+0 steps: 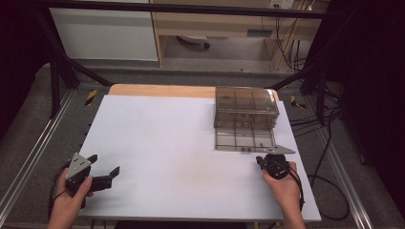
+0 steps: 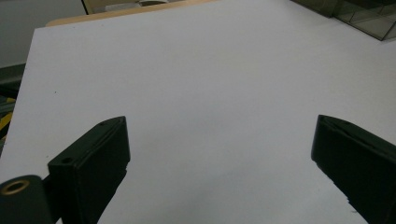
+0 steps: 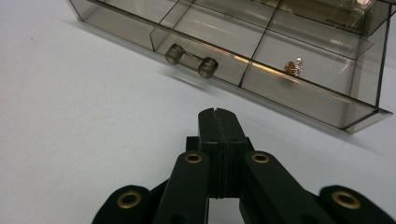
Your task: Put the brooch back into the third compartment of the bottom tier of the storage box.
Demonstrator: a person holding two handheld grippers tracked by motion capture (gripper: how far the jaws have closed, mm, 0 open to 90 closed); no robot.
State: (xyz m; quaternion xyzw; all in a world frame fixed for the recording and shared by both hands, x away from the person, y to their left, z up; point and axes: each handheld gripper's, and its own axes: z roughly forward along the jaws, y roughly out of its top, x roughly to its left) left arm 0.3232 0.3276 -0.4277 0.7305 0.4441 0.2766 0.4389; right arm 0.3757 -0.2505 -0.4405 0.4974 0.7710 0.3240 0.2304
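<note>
A smoky clear plastic drawer box (image 1: 246,112) stands at the table's far right, its lowest drawer (image 1: 244,140) pulled out toward me. In the right gripper view that drawer (image 3: 261,51) has a clear bar handle (image 3: 191,61) and a small orange and silver trinket (image 3: 294,67) in one compartment. My right gripper (image 3: 216,112) is shut with nothing in it, a short way in front of the handle; the high view shows it (image 1: 260,160) just below the drawer's front. My left gripper (image 1: 104,163) is open over bare white surface at the near left, its jaws wide apart (image 2: 219,135).
A white sheet (image 1: 191,152) covers the wooden table (image 1: 157,90). Black frame bars (image 1: 62,71) and cables (image 1: 329,138) flank the table. A corner of the drawer box (image 2: 369,16) shows at the top right of the left gripper view.
</note>
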